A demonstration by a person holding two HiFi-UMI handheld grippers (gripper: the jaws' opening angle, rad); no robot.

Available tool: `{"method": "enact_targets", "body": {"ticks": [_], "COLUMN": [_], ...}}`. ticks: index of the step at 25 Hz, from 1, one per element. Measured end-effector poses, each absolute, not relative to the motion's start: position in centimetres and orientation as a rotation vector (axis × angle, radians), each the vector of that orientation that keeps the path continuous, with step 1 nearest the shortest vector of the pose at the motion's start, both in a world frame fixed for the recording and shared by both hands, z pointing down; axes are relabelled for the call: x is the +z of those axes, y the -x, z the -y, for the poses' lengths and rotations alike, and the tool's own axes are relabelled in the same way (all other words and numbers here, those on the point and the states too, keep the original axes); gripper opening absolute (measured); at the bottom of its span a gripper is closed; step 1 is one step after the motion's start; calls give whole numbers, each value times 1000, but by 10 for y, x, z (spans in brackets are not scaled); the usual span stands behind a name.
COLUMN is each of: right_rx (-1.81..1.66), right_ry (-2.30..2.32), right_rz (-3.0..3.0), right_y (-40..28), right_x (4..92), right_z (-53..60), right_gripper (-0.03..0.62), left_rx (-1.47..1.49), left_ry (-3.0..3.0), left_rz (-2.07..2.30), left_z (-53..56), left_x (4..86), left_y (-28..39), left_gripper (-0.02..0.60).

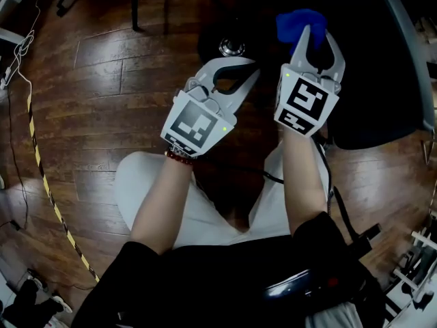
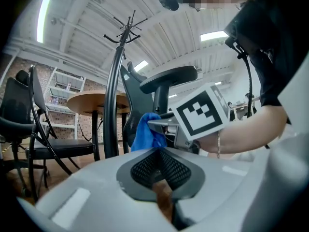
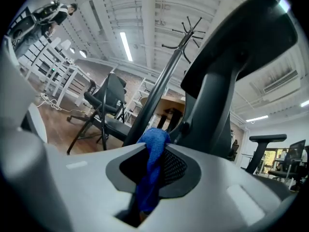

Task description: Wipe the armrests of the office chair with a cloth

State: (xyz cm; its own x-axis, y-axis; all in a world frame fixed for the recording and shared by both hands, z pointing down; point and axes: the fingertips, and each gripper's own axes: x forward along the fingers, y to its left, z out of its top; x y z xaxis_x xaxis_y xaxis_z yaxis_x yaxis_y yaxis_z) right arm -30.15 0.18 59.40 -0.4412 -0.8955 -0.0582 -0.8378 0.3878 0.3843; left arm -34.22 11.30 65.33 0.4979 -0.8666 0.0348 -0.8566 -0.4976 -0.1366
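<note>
In the head view we see both grippers held side by side over the wooden floor (image 1: 102,80), near the middle of the frame. The right gripper (image 1: 319,36) sits to the upper right with its jaws closed on a blue cloth (image 1: 300,20), which bunches out past the tips at the top of the frame. The dark seat of the office chair (image 1: 382,80) fills the right side, just beside that gripper.

In the right gripper view, the cloth (image 3: 152,163) hangs pinched between the two mesh pads and pokes up above them at centre. The chair's armrest (image 3: 241,37) looms in the upper right on its thick post, close behind the cloth; we cannot tell whether cloth and post touch.

The left gripper (image 1: 242,70) is left of centre in the head view. In its own view its jaws (image 2: 159,151) are closed together with nothing between them. Beyond them, at mid-frame, we see the right gripper (image 2: 153,126) with its marker cube, the cloth (image 2: 147,132) in its tips, and the armrest (image 2: 169,76) above.

A black coat stand (image 2: 120,57) rises behind, with a round wooden table (image 2: 96,100) and a black chair (image 2: 19,115) at left. A yellow and black tape (image 1: 41,176) crosses the floor at the left edge of the head view.
</note>
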Motion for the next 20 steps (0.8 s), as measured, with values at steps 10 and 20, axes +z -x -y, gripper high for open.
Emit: {"method": "enact_targets", "body": {"ticks": [10,20], "right_rx": [-308,-228], "right_ry": [-1434,-966], "right_rz": [2438,2860], "right_y": [296,314], "right_x": [677,575], "right_z": [5,-114], "right_gripper": [52,52], "left_rx": [-123,222], "left_ry": [2636,2726], "left_rz": [-1539,-1678], "left_z": [-110,-158], "left_x": [649,583], "left_y": [339,320], "left_gripper": [0,0]}}
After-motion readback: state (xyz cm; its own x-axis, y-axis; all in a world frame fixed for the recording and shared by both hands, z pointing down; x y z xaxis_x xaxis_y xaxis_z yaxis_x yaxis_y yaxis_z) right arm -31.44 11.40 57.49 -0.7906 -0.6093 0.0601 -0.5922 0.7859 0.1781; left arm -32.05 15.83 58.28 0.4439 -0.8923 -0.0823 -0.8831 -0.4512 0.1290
